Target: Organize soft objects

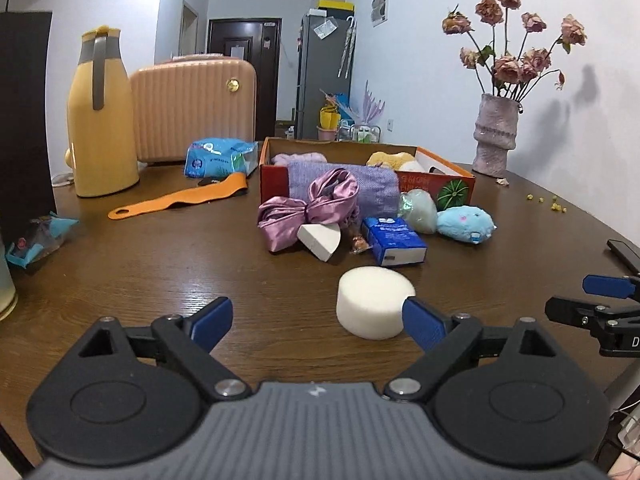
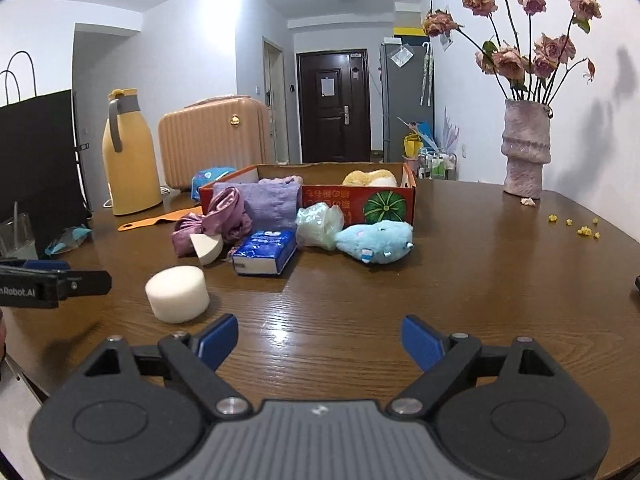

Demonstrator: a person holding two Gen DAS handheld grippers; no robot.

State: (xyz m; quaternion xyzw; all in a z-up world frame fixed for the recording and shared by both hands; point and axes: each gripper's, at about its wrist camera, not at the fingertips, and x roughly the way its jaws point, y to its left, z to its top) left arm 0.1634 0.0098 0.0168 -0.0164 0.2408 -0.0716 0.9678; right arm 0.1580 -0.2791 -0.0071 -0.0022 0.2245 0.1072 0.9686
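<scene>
A red cardboard box (image 1: 456, 190) (image 2: 384, 198) stands mid-table with a pink cloth and a yellow plush inside; a purple towel (image 1: 376, 188) (image 2: 272, 200) hangs over its front wall. In front lie a pink satin bow (image 1: 308, 208) (image 2: 218, 216), a white wedge sponge (image 1: 320, 240) (image 2: 208, 248), a blue tissue pack (image 1: 396, 240) (image 2: 266, 254), a pale green bag (image 1: 418, 210) (image 2: 320, 224) and a blue plush (image 1: 466, 224) (image 2: 376, 242). A round white sponge (image 1: 374, 302) (image 2: 178, 294) sits nearest. My left gripper (image 1: 318, 326) is open and empty, its right fingertip beside the sponge. My right gripper (image 2: 320, 340) is open and empty over bare table.
A yellow jug (image 1: 100, 120) (image 2: 130, 156), a peach suitcase (image 1: 196, 108) (image 2: 214, 140), a blue packet (image 1: 220, 158) and an orange strap (image 1: 176, 200) stand at the back left. A vase of dried roses (image 1: 496, 132) (image 2: 526, 148) stands back right. A black bag (image 2: 36, 152) is far left.
</scene>
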